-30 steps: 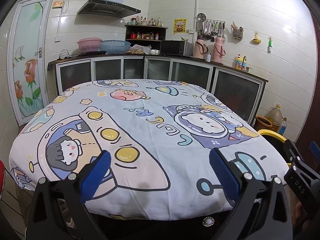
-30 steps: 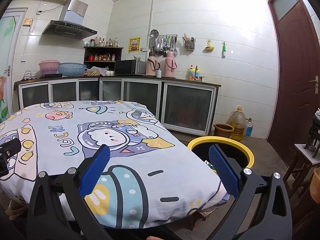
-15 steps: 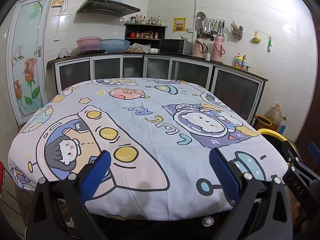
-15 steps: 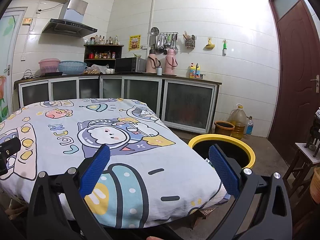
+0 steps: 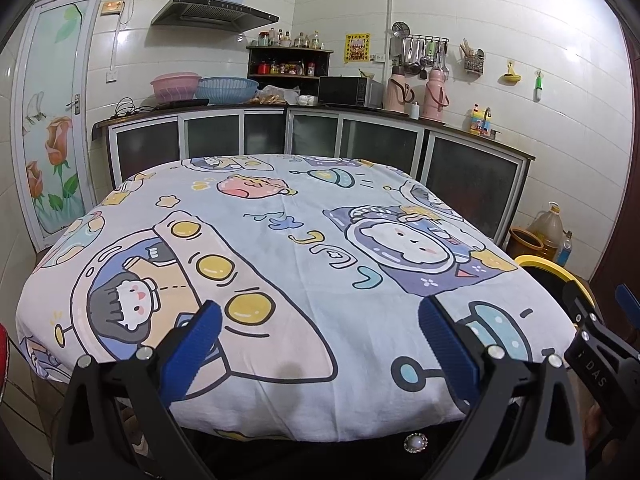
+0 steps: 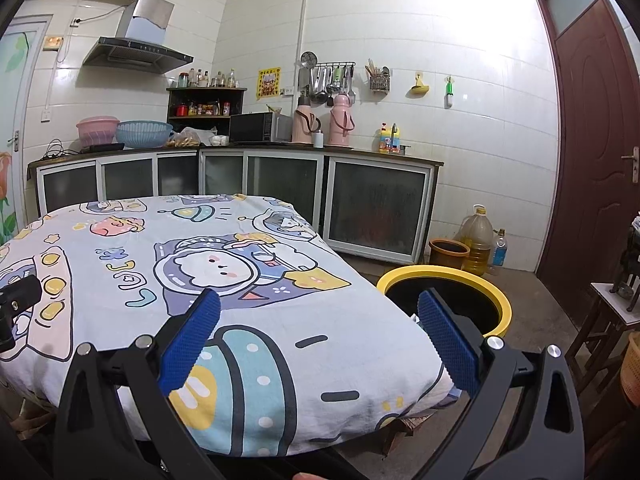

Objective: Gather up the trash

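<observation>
We are holding the left gripper [image 5: 320, 334] with its blue pads spread wide and nothing between them, above the near edge of the table [image 5: 280, 248] with its cartoon-print cloth. Our right gripper [image 6: 319, 332] is likewise gaping and carrying nothing, over the table's right corner. Just beyond that corner, on the floor, the yellow-rimmed trash bin [image 6: 444, 276] is standing beside the table. We are seeing no trash on the cloth.

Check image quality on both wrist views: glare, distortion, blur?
Left wrist: strong fisheye bowing, black vignette corners, glare on the wall tiles, tablecloth sharp. Right wrist: same bowing, brighter hotspot on the tiles, yellow-rimmed bin evenly lit, no motion blur.
</observation>
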Available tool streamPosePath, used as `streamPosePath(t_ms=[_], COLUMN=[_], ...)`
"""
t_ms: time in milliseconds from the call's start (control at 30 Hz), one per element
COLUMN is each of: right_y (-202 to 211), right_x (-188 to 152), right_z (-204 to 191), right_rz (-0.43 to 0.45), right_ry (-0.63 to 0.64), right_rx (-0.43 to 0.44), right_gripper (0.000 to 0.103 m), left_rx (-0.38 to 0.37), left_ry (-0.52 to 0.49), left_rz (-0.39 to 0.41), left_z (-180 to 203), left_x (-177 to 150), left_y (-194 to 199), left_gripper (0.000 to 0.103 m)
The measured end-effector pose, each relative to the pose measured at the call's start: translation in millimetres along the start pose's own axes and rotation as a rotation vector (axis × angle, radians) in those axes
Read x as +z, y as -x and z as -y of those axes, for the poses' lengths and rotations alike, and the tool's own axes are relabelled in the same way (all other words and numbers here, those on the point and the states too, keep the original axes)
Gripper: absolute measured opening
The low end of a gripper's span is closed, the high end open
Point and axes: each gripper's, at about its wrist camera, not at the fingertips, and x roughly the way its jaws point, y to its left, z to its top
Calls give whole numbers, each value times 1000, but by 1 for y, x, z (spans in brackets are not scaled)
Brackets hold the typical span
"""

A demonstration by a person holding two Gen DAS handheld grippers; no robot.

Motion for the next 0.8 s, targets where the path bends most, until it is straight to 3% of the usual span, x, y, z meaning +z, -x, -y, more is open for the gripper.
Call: streamPosePath(t_ms=[800], right_y=[-1], right_x=[-5], right_z=[-2], right_rz=[-13], right_ry=[0], right_rx=[-1], right_gripper=[95], left_rx=[-9], left_ry=[5], left_rz=[-13], left_z=[-2], left_x=[-5], left_y=[-5], left_gripper=[95])
